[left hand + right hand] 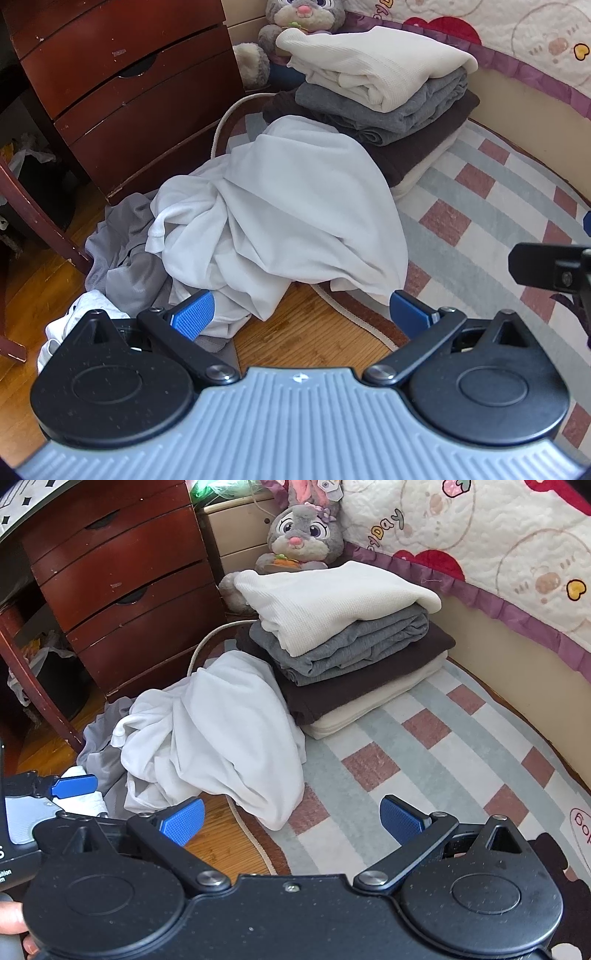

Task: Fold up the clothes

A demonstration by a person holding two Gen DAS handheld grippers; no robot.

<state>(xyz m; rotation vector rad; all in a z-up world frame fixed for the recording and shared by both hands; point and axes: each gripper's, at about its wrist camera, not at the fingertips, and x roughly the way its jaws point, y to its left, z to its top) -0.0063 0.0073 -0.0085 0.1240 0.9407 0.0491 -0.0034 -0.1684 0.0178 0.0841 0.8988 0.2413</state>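
Clothes lie in two groups on the floor. A crumpled white garment [273, 218] is heaped partly on the checked rug [480, 206] and partly on the wooden floor [306, 325], with a rumpled grey garment [122, 254] under its left edge. Behind it, on the rug, stands a folded stack [351, 646]: a cream waffle-knit piece [332, 602] on top, then a grey one, a dark brown one and a cream one at the bottom. A plush rabbit [303, 535] sits behind the stack, beside a red-brown wooden chest of drawers [122, 92].

The left gripper [301, 317] hovers low over the floor with its blue fingers spread wide, empty; its left pad sits just at the hem of the white garment. The right gripper [291, 821] is likewise spread and empty, over the rug's edge near the white heap.
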